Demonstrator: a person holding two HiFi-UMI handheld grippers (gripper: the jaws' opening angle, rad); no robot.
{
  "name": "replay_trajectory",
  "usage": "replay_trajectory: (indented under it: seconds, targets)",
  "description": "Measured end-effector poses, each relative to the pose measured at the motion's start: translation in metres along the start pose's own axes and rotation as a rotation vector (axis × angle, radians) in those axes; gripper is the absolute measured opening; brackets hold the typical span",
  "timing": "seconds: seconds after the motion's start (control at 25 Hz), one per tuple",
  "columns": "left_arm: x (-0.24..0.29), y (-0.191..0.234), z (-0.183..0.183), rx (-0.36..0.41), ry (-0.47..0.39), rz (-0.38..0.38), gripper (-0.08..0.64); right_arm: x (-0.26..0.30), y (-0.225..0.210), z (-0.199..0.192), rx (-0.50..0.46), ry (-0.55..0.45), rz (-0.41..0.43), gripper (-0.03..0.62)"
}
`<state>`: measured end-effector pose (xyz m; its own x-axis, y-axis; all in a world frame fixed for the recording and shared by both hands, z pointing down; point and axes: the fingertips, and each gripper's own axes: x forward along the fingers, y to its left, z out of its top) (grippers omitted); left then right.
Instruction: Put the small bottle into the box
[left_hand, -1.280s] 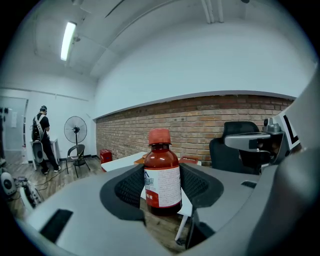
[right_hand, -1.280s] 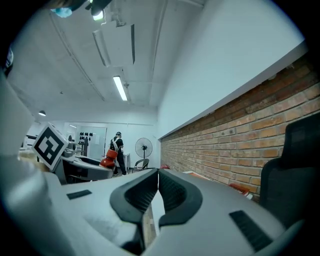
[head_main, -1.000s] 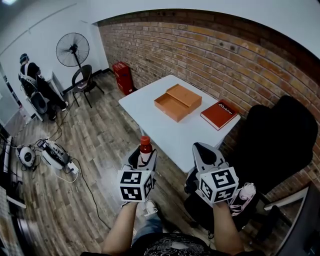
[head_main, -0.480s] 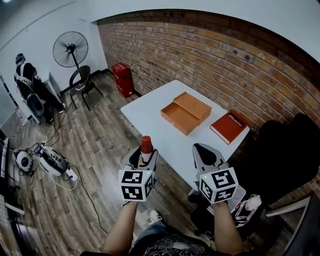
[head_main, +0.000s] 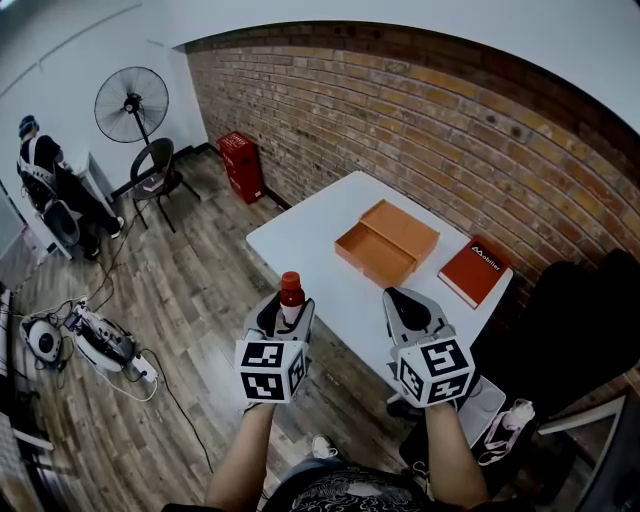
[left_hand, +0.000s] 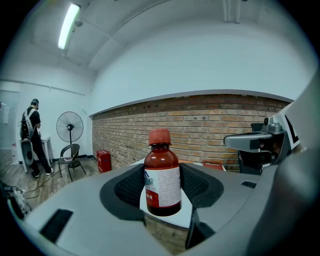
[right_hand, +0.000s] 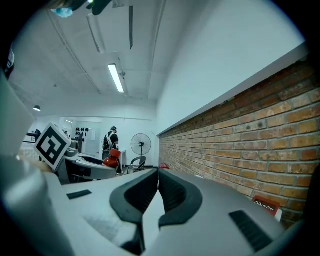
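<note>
Our left hand-held gripper (head_main: 284, 318) grips the small bottle (left_hand: 162, 177) upright by its labelled body, out over the floor and short of the bench (head_main: 300, 235), while the right hand-held gripper (right_hand: 157, 192) is pinched together on nothing. We judge the carry goes best with the bottle kept upright, lifted clear of the bench's near edge and lowered inside the walls of the open box (head_main: 385, 243). Our approach across the bench looks free, with the red book (head_main: 478, 270) just beyond the box.
</note>
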<state>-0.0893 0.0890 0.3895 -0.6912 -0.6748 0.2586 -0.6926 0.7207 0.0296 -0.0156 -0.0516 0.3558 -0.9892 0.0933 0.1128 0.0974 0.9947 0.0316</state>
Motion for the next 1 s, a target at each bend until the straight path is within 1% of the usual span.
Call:
replay_trajectory:
  seconds: [0.2, 0.4, 0.52, 1.0]
  targets:
    - [0.022, 0.022, 0.003, -0.006, -0.002, -0.028, 0.233, 0.026, -0.001, 0.001, -0.009, 0.007, -0.035, 0.020]
    - [0.033, 0.036, 0.005, 0.000, 0.001, -0.064, 0.233, 0.044, 0.002, 0.004, -0.014, 0.014, -0.064, 0.021]
    - [0.042, 0.045, 0.007, 0.002, -0.001, -0.073, 0.233, 0.054, 0.002, 0.007, -0.024, 0.013, -0.077, 0.021]
    - [0.070, 0.054, 0.003, 0.016, 0.015, -0.119, 0.233, 0.075, -0.013, 0.002, -0.015, 0.016, -0.127, 0.021]
